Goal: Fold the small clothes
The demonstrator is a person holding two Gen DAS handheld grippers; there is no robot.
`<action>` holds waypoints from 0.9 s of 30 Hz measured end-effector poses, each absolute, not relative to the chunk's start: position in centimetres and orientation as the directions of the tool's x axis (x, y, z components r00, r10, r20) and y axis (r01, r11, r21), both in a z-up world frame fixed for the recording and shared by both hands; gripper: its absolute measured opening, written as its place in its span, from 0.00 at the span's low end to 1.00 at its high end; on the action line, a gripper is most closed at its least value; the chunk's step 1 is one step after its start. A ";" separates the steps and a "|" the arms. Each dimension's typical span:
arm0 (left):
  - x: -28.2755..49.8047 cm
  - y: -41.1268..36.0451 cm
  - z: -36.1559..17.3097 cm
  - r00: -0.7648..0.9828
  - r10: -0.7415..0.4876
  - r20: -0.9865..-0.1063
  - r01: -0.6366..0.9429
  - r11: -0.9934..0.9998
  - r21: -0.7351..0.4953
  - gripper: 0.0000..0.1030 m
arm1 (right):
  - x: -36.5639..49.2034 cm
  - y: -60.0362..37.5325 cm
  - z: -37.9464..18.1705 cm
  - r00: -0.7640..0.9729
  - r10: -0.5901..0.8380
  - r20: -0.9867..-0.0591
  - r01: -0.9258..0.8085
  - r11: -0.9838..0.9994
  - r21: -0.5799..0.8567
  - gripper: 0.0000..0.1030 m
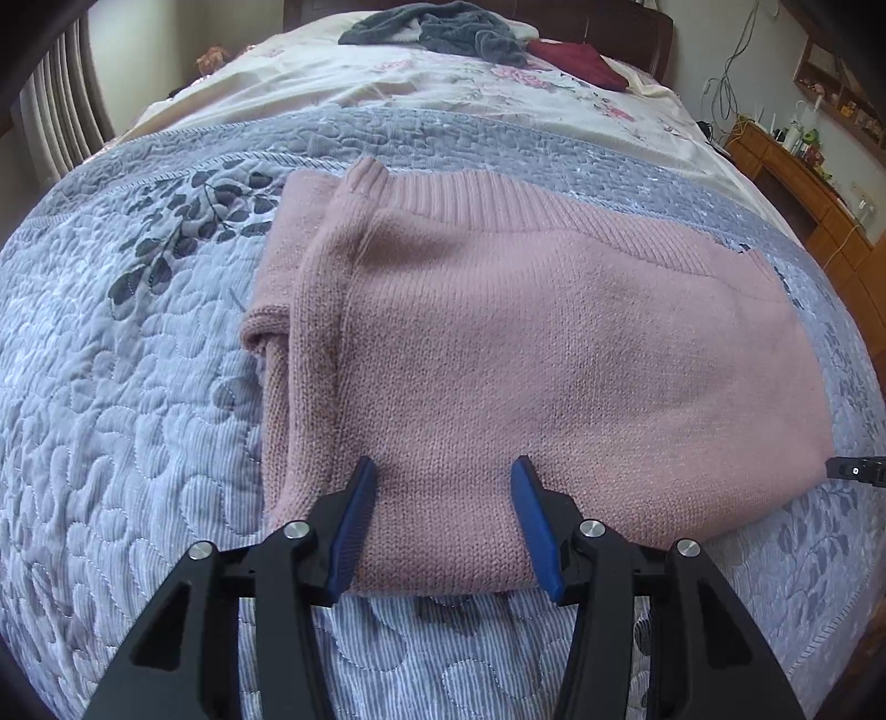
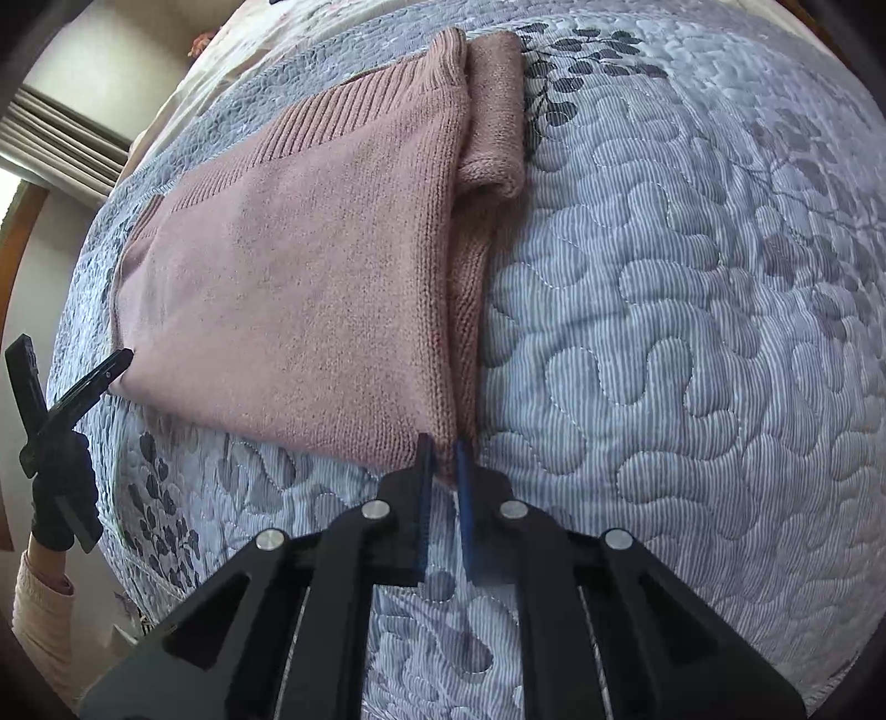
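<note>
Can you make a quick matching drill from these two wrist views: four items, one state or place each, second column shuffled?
Column 1
1. left gripper
2. right gripper
3. pink sweater
4. dark grey garment

Column 2
A. bunched in a heap at the far end of the bed
B. fingers wide apart over the sweater's near edge
C. fingers nearly closed at a corner of the sweater
D. lying partly folded on the blue quilt

Pairs: 1-B, 2-C, 3-D, 4-A
</note>
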State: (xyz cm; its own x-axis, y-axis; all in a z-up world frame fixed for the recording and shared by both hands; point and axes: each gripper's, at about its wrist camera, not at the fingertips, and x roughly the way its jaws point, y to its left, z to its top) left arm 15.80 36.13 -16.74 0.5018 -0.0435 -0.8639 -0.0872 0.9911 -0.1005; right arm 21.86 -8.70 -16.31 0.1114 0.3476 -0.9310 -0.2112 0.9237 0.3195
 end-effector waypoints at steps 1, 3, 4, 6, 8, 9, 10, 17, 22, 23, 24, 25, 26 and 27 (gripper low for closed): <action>15.9 36.1 -16.7 0.499 -0.042 -0.865 -0.088 0.991 -0.099 0.50 | 22.0 -8.6 -16.2 0.108 0.351 -0.930 -0.213 0.922 0.323 0.09; 16.2 36.1 -16.1 0.489 -0.042 -0.871 -0.097 0.990 -0.102 0.50 | 22.5 -8.6 -15.6 0.101 0.382 -0.919 -0.208 0.911 0.356 0.14; 16.4 36.1 -15.6 0.492 -0.050 -0.869 -0.099 0.989 -0.113 0.50 | 22.8 -8.7 -15.0 0.106 0.396 -0.912 -0.203 0.907 0.370 0.16; 16.8 36.0 -14.3 0.519 -0.065 -0.852 -0.093 0.987 -0.132 0.50 | 23.7 -9.1 -13.6 0.135 0.424 -0.896 -0.205 0.896 0.393 0.28; 17.7 35.7 -13.2 0.535 -0.067 -0.842 -0.086 0.987 -0.133 0.51 | 24.8 -9.3 -12.4 0.173 0.428 -0.887 -0.202 0.897 0.393 0.48; 18.3 35.6 -12.9 0.540 -0.070 -0.839 -0.084 0.987 -0.136 0.53 | 25.6 -9.3 -12.0 0.182 0.429 -0.885 -0.196 0.897 0.395 0.50; 18.9 35.5 -12.7 0.543 -0.069 -0.837 -0.087 0.987 -0.137 0.54 | 26.3 -9.5 -12.0 0.184 0.439 -0.880 -0.186 0.894 0.407 0.50; 22.5 35.4 -14.1 0.523 -0.089 -0.848 -0.113 0.979 -0.172 0.54 | 31.0 -10.3 -15.3 0.145 0.459 -0.876 -0.106 0.888 0.448 0.57; 23.6 35.8 -15.6 0.504 -0.093 -0.859 -0.118 0.977 -0.175 0.54 | 32.6 -10.3 -17.0 0.149 0.509 -0.848 -0.091 0.861 0.500 0.59; 23.7 35.8 -15.7 0.502 -0.096 -0.860 -0.114 0.978 -0.176 0.55 | 32.8 -10.2 -17.1 0.153 0.518 -0.842 -0.099 0.856 0.508 0.57; 23.8 35.8 -15.9 0.500 -0.099 -0.861 -0.110 0.978 -0.176 0.55 | 33.0 -9.8 -17.1 0.154 0.529 -0.834 -0.112 0.848 0.518 0.54; 23.8 35.8 -16.0 0.500 -0.102 -0.860 -0.108 0.978 -0.179 0.55 | 33.1 -9.3 -17.4 0.142 0.541 -0.829 -0.119 0.840 0.529 0.46; 23.8 35.9 -16.1 0.502 -0.109 -0.858 -0.106 0.977 -0.186 0.55 | 33.2 -9.0 -17.5 0.140 0.536 -0.832 -0.123 0.843 0.523 0.43; 23.7 36.1 -16.2 0.505 -0.118 -0.855 -0.105 0.975 -0.196 0.56 | 33.2 -8.6 -17.6 0.147 0.525 -0.838 -0.132 0.850 0.509 0.41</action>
State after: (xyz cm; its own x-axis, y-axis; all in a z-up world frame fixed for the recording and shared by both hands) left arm 23.72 36.06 -16.18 0.5045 -0.1181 -0.8553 -0.1045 0.9750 -0.1963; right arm 33.24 -8.62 -17.61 0.1466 0.5249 -0.8385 -0.1323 0.8504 0.5092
